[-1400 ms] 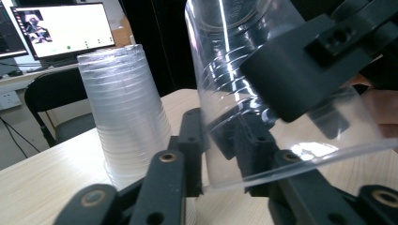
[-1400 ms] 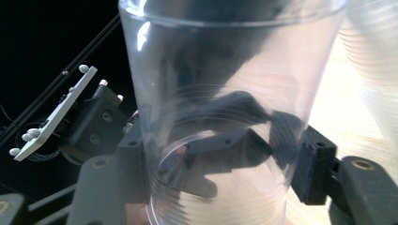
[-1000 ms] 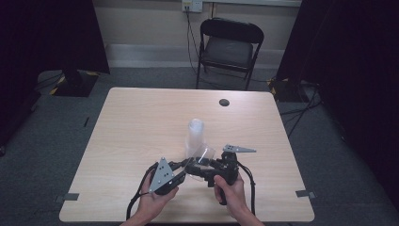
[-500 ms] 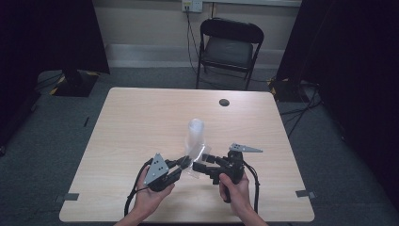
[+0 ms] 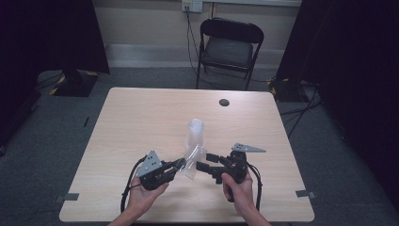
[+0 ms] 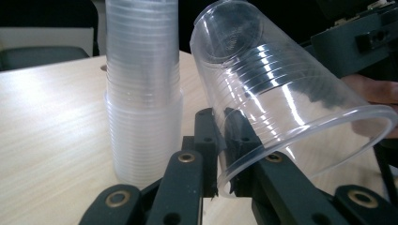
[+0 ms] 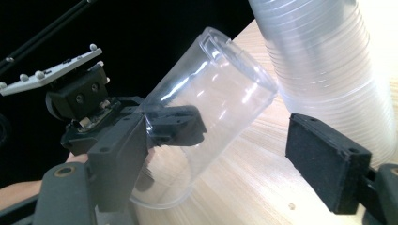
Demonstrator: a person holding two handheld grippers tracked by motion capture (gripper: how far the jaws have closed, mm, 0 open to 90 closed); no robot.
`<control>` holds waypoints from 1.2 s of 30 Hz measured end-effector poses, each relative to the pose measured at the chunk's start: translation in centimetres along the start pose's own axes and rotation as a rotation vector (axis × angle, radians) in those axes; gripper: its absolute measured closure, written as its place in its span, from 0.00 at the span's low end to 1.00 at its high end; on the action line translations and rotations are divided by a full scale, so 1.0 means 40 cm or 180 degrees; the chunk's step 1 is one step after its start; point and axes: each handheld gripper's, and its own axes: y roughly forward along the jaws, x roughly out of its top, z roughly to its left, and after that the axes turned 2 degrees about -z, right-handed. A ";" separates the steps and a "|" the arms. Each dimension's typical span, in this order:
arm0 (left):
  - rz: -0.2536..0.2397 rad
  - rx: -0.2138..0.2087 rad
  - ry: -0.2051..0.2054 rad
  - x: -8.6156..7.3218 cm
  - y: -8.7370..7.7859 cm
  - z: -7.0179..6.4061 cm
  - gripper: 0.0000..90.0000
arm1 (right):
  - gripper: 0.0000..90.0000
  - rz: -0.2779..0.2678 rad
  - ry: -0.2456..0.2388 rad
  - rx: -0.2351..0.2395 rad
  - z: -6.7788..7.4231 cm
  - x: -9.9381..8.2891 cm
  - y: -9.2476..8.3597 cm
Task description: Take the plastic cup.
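Observation:
A tall stack of clear plastic cups (image 5: 195, 132) (image 6: 143, 89) (image 7: 328, 70) stands upside down near the table's middle. My left gripper (image 5: 181, 163) (image 6: 224, 159) is shut on the rim wall of a single clear cup (image 5: 192, 157) (image 6: 277, 98) (image 7: 211, 112), which it holds tilted just in front of the stack. My right gripper (image 5: 203, 162) (image 7: 220, 159) is open, facing the left one. The held cup lies partly between its jaws, close to its left pad and apart from the right pad (image 7: 328, 159).
The wooden table (image 5: 141, 117) has a small black round disc (image 5: 224, 102) near its far edge. A black folding chair (image 5: 230, 47) stands beyond the table. Both hands work near the front edge, with cables trailing from the grippers.
The two grippers have drawn slightly apart, the right one shifting to the right. The single cup stays in the left gripper, now tilted beside the stack.

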 end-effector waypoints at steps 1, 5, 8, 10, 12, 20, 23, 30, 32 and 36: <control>0.0031 -0.0008 -0.0015 0.001 -0.002 0.001 0.94 | 0.24 0.0001 -0.0011 -0.0004 0.000 0.000 -0.001; 0.0151 -0.0035 -0.0083 0.005 -0.005 0.005 0.94 | 0.24 0.0035 -0.0069 -0.0035 -0.001 0.001 -0.008; 0.0242 -0.0041 -0.0024 0.011 -0.005 0.010 0.94 | 0.24 0.0093 -0.0180 -0.0118 -0.004 -0.002 -0.018; 0.0268 -0.0070 -0.0090 0.014 -0.006 0.011 0.94 | 0.24 0.0105 -0.0191 -0.0147 -0.008 -0.005 -0.025; 0.0324 -0.0090 -0.0109 0.015 -0.007 0.013 0.94 | 0.25 0.0106 -0.0241 -0.0182 -0.010 -0.007 -0.032; 0.0667 -0.0360 -0.0328 0.024 -0.005 0.014 0.95 | 0.29 0.0177 -0.0564 -0.0326 -0.003 0.008 -0.046; 0.0717 -0.0391 -0.0332 0.026 -0.008 0.013 0.95 | 0.28 0.0223 -0.0663 -0.0342 0.002 0.016 -0.050; 0.0859 -0.0415 -0.0422 0.032 -0.011 0.015 0.96 | 0.26 0.0304 -0.0884 -0.0340 0.020 0.024 -0.056; 0.0911 -0.0422 -0.0437 0.034 -0.011 0.014 0.96 | 0.24 0.0324 -0.0925 -0.0309 0.024 0.024 -0.055; 0.1010 -0.0483 -0.0475 0.039 -0.011 0.013 0.97 | 0.22 0.0368 -0.1051 -0.0291 0.030 0.020 -0.052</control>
